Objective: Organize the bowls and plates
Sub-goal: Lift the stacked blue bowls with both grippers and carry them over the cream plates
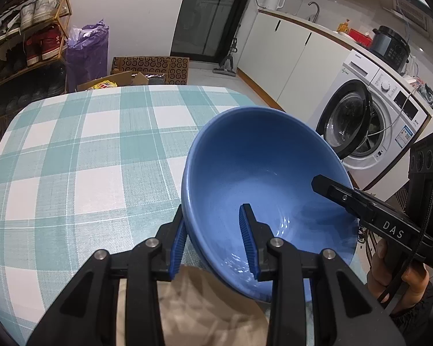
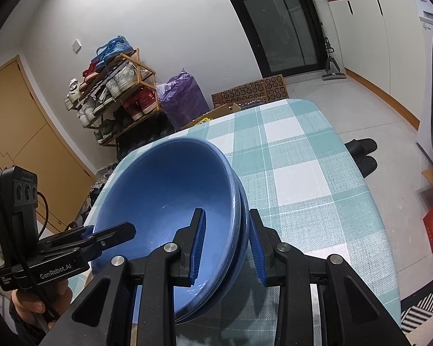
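Two blue bowls are nested, one inside the other [image 2: 164, 196]; in the left wrist view they read as one blue bowl [image 1: 254, 167]. They are at the near edge of the checked table [image 1: 86, 150]. My left gripper [image 1: 215, 242] straddles the left rim, one pad outside and one inside, with a gap to the wall. My right gripper [image 2: 226, 245] straddles the right rim of both bowls the same way. Each gripper shows in the other's view, the right one [image 1: 340, 196] and the left one [image 2: 106, 236] over the opposite rim.
A teal and white checked cloth covers the table [image 2: 303, 178]. A shoe rack [image 2: 115, 92], a purple bag [image 2: 184, 98] and cardboard boxes [image 1: 150, 69] stand beyond the far edge. A washing machine [image 1: 369, 118] with its door open is at the right.
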`<act>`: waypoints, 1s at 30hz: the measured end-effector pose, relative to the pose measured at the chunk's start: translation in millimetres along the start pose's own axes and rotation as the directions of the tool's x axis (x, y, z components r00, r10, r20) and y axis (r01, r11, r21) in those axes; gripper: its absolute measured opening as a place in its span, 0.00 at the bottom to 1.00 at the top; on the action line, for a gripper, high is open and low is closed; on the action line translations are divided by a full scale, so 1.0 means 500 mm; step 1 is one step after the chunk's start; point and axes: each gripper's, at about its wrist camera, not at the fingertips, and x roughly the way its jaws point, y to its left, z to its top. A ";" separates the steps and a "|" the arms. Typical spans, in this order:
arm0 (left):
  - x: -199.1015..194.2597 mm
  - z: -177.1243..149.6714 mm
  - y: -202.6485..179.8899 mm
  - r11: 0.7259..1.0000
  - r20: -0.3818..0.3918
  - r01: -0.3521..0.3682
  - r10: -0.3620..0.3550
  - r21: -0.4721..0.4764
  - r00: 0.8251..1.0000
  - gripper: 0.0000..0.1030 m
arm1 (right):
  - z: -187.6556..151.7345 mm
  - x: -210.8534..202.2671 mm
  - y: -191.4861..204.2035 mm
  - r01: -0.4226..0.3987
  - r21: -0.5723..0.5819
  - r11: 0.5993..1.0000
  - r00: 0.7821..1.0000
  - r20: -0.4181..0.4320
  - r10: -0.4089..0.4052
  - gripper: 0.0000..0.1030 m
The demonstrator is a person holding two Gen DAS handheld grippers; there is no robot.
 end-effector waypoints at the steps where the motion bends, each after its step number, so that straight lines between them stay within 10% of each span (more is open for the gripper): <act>1: -0.004 0.000 -0.002 1.000 0.004 -0.001 0.001 0.002 1.000 0.33 | 0.000 -0.005 0.001 0.000 -0.001 1.000 1.000 0.004 0.000 0.30; 30: -0.144 -0.037 -0.004 0.999 0.089 -0.030 0.031 -0.014 0.996 0.33 | -0.031 -0.123 0.112 -0.025 -0.066 0.997 0.999 0.036 0.028 0.30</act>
